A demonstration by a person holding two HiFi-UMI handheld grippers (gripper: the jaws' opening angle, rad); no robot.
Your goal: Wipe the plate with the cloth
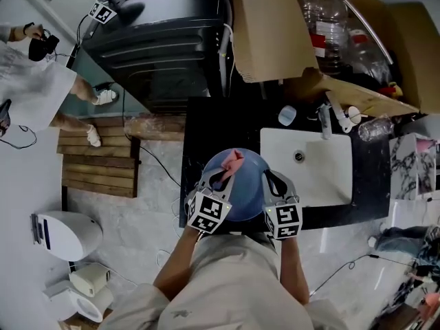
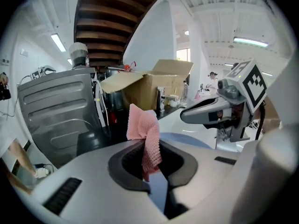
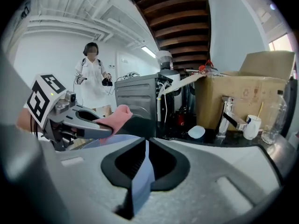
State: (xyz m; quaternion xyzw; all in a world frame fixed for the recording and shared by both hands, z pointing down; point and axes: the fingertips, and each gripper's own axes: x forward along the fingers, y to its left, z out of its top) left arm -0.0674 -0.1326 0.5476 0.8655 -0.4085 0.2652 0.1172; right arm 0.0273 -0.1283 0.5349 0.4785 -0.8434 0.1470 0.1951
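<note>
In the head view I hold a blue plate (image 1: 244, 188) up in front of me, over the black counter's front edge. My right gripper (image 1: 269, 181) is shut on the plate's right rim, and in the right gripper view the blue rim (image 3: 139, 181) runs between its closed jaws. My left gripper (image 1: 221, 179) is shut on a pink cloth (image 1: 234, 162) that rests on the plate's upper left part. The left gripper view shows the cloth (image 2: 145, 136) pinched upright in the jaws, with the plate (image 2: 189, 140) just behind it and the right gripper (image 2: 217, 110) beyond.
A white sink (image 1: 330, 167) with a faucet (image 1: 324, 119) lies right of the plate. A small blue dish (image 1: 287, 115) and a cup (image 1: 353, 114) stand behind it. A cardboard box (image 1: 271, 29), bottles (image 1: 323, 9) and a black appliance (image 1: 161, 43) fill the back. A person (image 1: 31, 81) stands far left.
</note>
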